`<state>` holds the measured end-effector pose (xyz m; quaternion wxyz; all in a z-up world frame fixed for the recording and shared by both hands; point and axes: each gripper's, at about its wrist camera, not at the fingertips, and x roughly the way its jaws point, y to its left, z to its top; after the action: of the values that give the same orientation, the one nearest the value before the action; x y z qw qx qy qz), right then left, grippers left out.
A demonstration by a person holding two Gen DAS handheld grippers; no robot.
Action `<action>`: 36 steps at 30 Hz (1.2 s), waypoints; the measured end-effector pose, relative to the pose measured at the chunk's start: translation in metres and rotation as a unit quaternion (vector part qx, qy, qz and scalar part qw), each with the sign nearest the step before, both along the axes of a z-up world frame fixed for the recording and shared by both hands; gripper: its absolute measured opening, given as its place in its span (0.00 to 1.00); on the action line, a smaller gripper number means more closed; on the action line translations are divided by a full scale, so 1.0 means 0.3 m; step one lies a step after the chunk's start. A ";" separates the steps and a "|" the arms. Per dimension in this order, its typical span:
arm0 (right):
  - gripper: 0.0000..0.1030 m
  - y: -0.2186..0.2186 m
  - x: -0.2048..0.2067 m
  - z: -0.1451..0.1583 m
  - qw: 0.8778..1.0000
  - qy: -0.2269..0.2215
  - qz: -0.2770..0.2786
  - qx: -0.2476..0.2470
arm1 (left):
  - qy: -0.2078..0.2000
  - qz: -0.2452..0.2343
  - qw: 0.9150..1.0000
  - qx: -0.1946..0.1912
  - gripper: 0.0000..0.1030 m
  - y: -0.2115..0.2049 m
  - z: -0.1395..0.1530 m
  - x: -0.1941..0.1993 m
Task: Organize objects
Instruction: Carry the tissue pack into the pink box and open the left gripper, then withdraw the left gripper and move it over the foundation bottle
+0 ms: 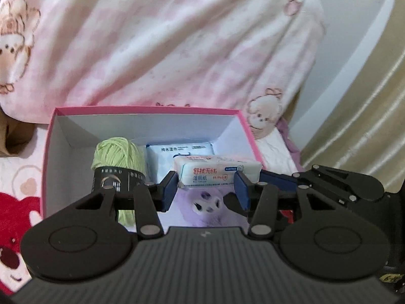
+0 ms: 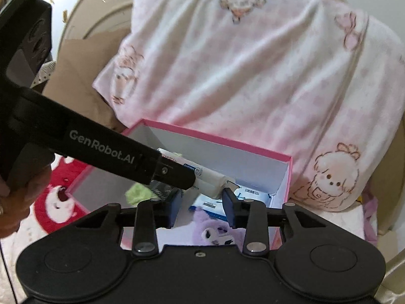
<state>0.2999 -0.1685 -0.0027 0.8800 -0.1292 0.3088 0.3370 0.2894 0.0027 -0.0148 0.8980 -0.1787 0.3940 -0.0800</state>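
A pink box (image 1: 146, 109) with a white inside stands on the bed. In it lie a green yarn ball (image 1: 117, 155), a blue wipes pack (image 1: 164, 160) and a purple plush toy (image 1: 202, 202). My left gripper (image 1: 206, 186) is shut on a white and pink wet wipes pack (image 1: 215, 169) and holds it over the box. In the right wrist view that pack (image 2: 210, 179) hangs over the box (image 2: 215, 139) under the left gripper's body. My right gripper (image 2: 202, 204) is open and empty above the plush toy (image 2: 217, 230).
A pink checked blanket (image 1: 177, 45) with bear prints is heaped behind the box. A red bear print sheet (image 1: 17, 202) lies to the left. A beige headboard (image 1: 367, 101) stands at the right. The right gripper's body (image 1: 341, 185) is close on the right.
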 end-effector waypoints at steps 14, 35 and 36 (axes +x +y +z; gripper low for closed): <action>0.40 0.063 0.194 -0.141 0.996 0.079 -0.042 -0.020 | 0.057 0.033 0.997 -0.045 0.45 0.045 -0.187 0.179; 0.42 0.068 0.225 -0.163 0.996 0.061 -0.054 -0.042 | 0.042 0.065 0.997 -0.011 0.52 0.076 -0.186 0.209; 0.42 0.051 0.213 -0.151 0.996 0.068 -0.050 -0.036 | 0.045 0.058 0.997 -0.006 0.52 0.075 -0.173 0.195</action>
<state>0.3638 -0.1532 -0.0480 0.8674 -0.1219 0.3859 0.2895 0.3479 0.0253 -0.0668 0.8815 -0.2096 0.4226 -0.0223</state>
